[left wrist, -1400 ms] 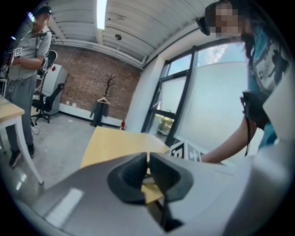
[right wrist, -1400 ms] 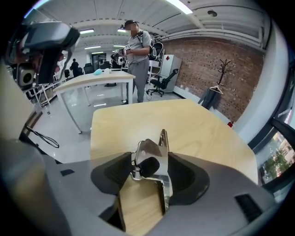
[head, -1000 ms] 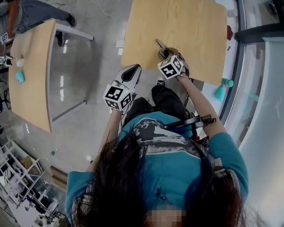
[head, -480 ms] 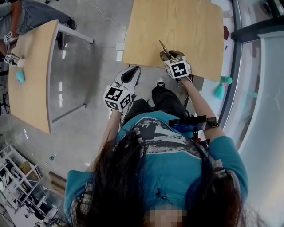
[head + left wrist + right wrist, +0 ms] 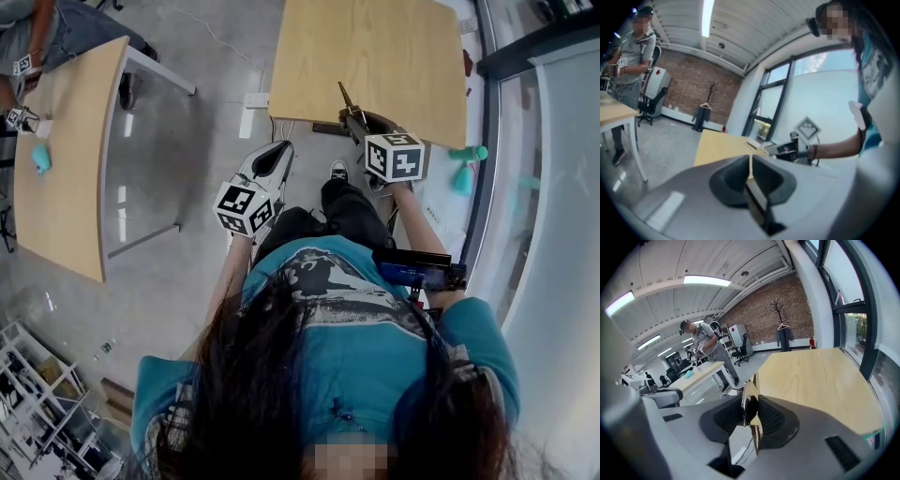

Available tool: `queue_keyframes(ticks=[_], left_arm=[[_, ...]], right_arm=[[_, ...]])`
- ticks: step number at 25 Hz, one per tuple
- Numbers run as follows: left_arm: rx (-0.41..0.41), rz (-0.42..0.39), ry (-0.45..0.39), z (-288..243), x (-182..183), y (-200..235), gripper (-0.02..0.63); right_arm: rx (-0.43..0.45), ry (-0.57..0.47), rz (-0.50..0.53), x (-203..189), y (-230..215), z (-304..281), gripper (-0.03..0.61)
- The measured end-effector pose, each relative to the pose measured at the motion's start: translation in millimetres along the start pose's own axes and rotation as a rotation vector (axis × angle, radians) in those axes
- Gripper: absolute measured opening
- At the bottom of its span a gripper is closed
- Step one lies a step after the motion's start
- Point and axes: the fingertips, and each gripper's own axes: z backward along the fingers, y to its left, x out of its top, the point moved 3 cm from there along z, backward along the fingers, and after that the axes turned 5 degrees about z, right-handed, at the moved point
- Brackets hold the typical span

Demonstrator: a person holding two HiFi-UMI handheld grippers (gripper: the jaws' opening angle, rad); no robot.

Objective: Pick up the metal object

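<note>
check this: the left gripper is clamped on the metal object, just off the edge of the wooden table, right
Wrong gripper. The right gripper is clamped on the metal object, as the right gripper view shows; the left gripper has its jaws together with nothing between them. The rest holds: the object is just off the edge of the wooden table.
</note>
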Motion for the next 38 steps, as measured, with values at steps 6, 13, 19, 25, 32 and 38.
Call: queue_keyframes(ticks=[6, 13, 19, 25, 32, 38], left_arm=[[-0.051, -0.006, -0.001, 49, -12, -10, 0.003], [-0.102, -0.018, 0.003, 78, -30, -30, 0.003], [-0.139, -0.019, -0.005, 86, -36, -55, 0.003], [-0.145, -0.024, -0.002, 92, -47, -86, 0.003], [-0.149, -0.069, 0.01, 111, -69, -153, 0.003], [-0.126, -0.066, 0.002, 127, -120, -222, 0.003]], right_arm=[[-0.01, -0.119, -0.112, -5, 52, 49, 0.103], [-0.009, -0.183, -0.186, -28, 95, 104, 0.101], [-0.015, -0.186, -0.237, -52, 108, 137, 0.101], [-0.003, -0.19, -0.272, -77, 111, 169, 0.101], [0.046, -0.18, -0.297, -127, 123, 225, 0.101], [0.094, -0.187, -0.308, -194, 121, 276, 0.101]])
